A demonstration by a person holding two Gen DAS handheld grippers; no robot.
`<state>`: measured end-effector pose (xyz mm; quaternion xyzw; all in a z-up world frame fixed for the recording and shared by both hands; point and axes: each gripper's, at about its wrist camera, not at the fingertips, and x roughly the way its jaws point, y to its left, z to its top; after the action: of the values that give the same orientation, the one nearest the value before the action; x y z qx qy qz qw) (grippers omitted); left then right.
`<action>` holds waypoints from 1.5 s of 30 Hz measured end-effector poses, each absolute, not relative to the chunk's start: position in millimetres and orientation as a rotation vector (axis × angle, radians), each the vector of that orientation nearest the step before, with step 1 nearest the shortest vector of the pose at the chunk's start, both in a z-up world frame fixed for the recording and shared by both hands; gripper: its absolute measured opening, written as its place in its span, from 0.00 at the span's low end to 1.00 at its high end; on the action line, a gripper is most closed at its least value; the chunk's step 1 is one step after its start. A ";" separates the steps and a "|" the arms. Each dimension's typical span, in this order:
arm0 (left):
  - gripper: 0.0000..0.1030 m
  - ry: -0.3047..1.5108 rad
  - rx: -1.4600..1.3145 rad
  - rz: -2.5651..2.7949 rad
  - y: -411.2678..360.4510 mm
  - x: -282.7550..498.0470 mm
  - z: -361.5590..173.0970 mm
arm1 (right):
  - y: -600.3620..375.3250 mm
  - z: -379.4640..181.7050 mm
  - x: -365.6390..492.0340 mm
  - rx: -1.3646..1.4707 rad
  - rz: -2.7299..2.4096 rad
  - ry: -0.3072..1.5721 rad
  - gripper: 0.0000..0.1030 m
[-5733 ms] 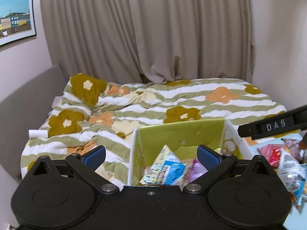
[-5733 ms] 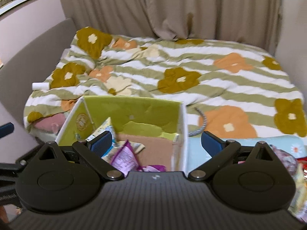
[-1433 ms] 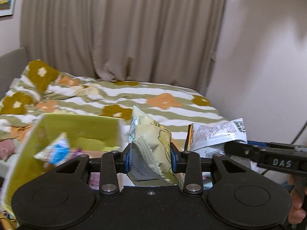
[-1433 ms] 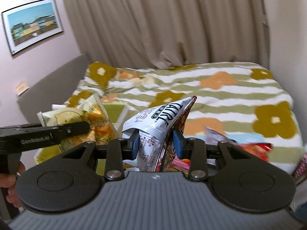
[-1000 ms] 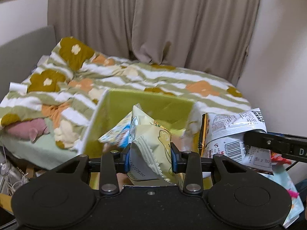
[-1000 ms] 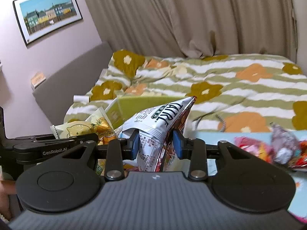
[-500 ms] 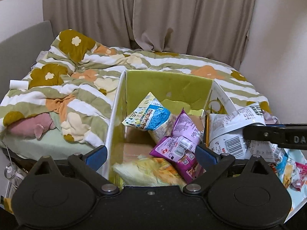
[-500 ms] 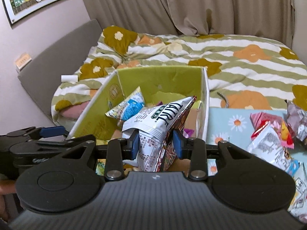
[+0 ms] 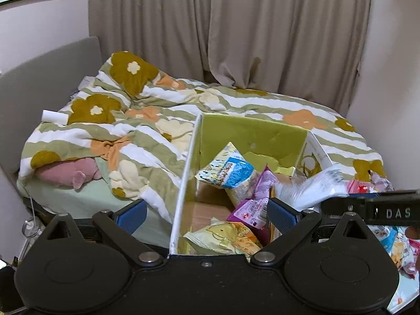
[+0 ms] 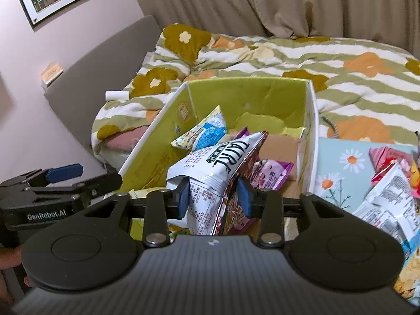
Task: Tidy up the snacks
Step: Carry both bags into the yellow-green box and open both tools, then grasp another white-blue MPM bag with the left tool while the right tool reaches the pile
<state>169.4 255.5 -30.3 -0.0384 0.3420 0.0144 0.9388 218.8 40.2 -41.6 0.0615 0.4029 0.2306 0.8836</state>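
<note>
Now my left gripper [image 9: 206,215] stands wide apart with nothing between its pads, over the near end of the green box [image 9: 249,131]; a pale yellow packet [image 9: 223,239] lies inside just below. My right gripper [image 10: 214,197] has just been easing open, with the white chip bag [image 10: 210,168] between its blue pads, which seem to touch it, above the box among other snacks.
</note>
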 end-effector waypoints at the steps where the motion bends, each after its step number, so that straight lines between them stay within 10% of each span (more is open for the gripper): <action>1: 0.97 0.694 -0.083 0.033 255.1 168.1 -30.3 | 40.7 -42.1 219.1 0.125 0.479 0.838 0.62; 4: 0.97 0.689 -0.086 0.037 252.5 164.0 -33.6 | 39.0 -43.6 214.8 0.086 0.459 0.818 1.00; 26: 0.97 0.688 -0.037 -0.066 231.0 150.7 -30.9 | 26.5 -41.5 173.5 0.060 0.372 0.751 1.00; 45: 0.97 0.658 0.026 -0.257 63.9 141.3 -16.5 | -127.6 -11.5 123.2 0.056 0.269 0.667 1.00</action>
<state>141.3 63.9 -16.5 0.0128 0.3222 -0.1258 0.9382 123.2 -127.6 -11.5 0.0275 0.3261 0.1317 0.9357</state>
